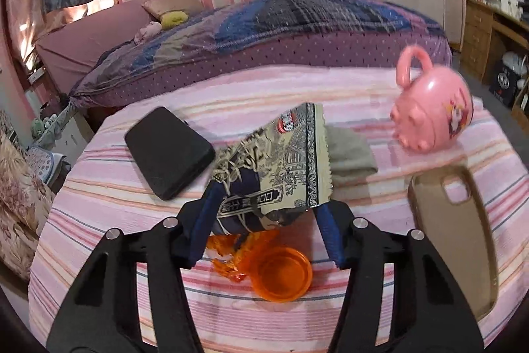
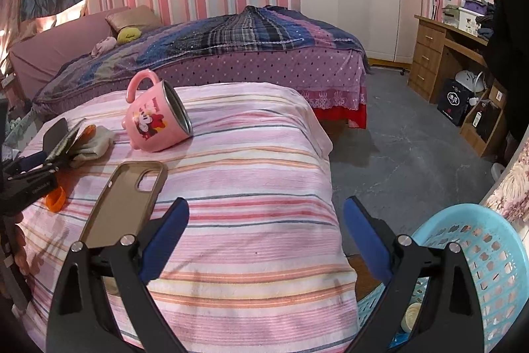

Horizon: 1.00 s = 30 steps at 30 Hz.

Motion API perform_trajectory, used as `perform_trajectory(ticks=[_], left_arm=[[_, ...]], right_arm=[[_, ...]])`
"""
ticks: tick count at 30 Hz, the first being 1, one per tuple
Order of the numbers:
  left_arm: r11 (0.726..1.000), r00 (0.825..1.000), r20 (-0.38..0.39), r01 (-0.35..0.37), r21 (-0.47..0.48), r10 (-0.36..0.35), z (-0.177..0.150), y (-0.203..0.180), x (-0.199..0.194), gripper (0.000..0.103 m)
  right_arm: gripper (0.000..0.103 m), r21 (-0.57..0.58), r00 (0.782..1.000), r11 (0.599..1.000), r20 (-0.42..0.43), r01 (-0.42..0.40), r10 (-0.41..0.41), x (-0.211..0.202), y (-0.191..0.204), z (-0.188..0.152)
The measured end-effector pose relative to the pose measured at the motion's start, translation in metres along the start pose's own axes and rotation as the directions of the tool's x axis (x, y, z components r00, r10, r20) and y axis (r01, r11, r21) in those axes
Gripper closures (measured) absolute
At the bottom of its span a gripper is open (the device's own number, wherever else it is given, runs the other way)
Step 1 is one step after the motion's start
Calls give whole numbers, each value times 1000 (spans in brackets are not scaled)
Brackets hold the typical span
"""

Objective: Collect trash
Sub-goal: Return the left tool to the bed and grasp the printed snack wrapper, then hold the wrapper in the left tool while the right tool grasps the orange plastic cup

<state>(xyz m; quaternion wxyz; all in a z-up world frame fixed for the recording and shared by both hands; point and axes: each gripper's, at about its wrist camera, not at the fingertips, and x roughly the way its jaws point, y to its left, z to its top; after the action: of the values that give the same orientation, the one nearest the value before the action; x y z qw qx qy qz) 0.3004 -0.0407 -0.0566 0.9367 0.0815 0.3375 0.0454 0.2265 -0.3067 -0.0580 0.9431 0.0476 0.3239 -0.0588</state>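
My left gripper [image 1: 267, 207] is shut on a crumpled snack wrapper [image 1: 277, 161], printed beige and dark blue, and holds it just above the striped pink table cover [image 1: 231, 101]. Below it lie an orange plastic cup [image 1: 282, 275] and torn orange wrapping [image 1: 231, 257]. In the right wrist view the left gripper with the wrapper [image 2: 62, 144] shows at the far left. My right gripper [image 2: 264, 234] is open and empty over the table's near right edge. A light blue plastic basket [image 2: 479, 260] stands on the floor at the lower right, something pale inside.
A pink Minnie mug [image 2: 155, 118] lies on its side on the table. A tan phone case [image 2: 122, 204], a black phone [image 1: 168, 151] and a grey-green cloth [image 1: 350, 154] lie nearby. A bed [image 2: 231, 48] stands behind; a wooden desk [image 2: 439, 55] at right.
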Motion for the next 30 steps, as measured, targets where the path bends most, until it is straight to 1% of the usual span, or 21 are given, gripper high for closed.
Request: perform_trajectory(ticks=[2, 3, 4, 5, 7, 8, 10, 13, 18, 20, 22, 25, 27, 28, 29, 30], left_arm=[[1000, 1000, 22, 0, -19, 1, 3, 6, -7, 49], [1000, 1000, 29, 5, -29, -4, 4, 9, -9, 52], [999, 999, 32, 9, -33, -8, 5, 11, -10, 64], [999, 999, 31, 16, -38, -14, 6, 14, -11, 79], [999, 999, 26, 24, -48, -23, 7, 19, -11, 93], [998, 999, 30, 27, -55, -26, 8, 22, -13, 97], [998, 999, 44, 24, -60, -21, 7, 29, -18, 100], [998, 997, 79, 0, -69, 5, 6, 41, -33, 103], [992, 993, 108, -32, -123, 45, 0, 69, -64, 103], [986, 990, 115, -58, -157, 76, -8, 84, -79, 103], [978, 988, 111, -84, -192, 106, -19, 100, -90, 103], [965, 990, 95, -82, -248, 108, -37, 124, -98, 103], [961, 989, 84, -93, -259, 118, -46, 135, -99, 103], [961, 990, 74, -101, -257, 124, -48, 140, -98, 103], [961, 990, 66, -104, -257, 124, -48, 145, -96, 103], [960, 991, 57, -100, -260, 119, -48, 152, -94, 103]], right_arm=[[11, -2, 1000, 1000, -1, 0, 0, 0, 0, 0], [11, -6, 1000, 1000, -2, 2, -2, 1, 1, 0], [11, -5, 1000, 1000, -1, 2, -2, 1, 0, 1], [11, -8, 1000, 1000, 1, 2, -2, 1, 1, 1], [11, -8, 1000, 1000, 1, 1, -1, 1, 1, 1], [11, -8, 1000, 1000, 1, 0, 0, 1, 1, 1], [11, -8, 1000, 1000, 0, -3, 3, 2, 2, 1], [11, -10, 1000, 1000, 0, -6, 6, 2, 5, 1], [11, -13, 1000, 1000, 11, -25, 26, -1, 17, 0], [11, -28, 999, 999, 13, -38, 38, -2, 26, -1], [11, -62, 999, 997, 13, -51, 52, -2, 41, -2], [11, -120, 997, 990, 7, -77, 78, -3, 64, -6], [11, -144, 995, 984, 2, -101, 103, -6, 78, -8], [11, -154, 992, 980, -3, -126, 127, -8, 87, -10], [11, -164, 988, 974, -9, -156, 157, -10, 97, -11], [11, -169, 986, 972, -11, -166, 166, -11, 102, -12]])
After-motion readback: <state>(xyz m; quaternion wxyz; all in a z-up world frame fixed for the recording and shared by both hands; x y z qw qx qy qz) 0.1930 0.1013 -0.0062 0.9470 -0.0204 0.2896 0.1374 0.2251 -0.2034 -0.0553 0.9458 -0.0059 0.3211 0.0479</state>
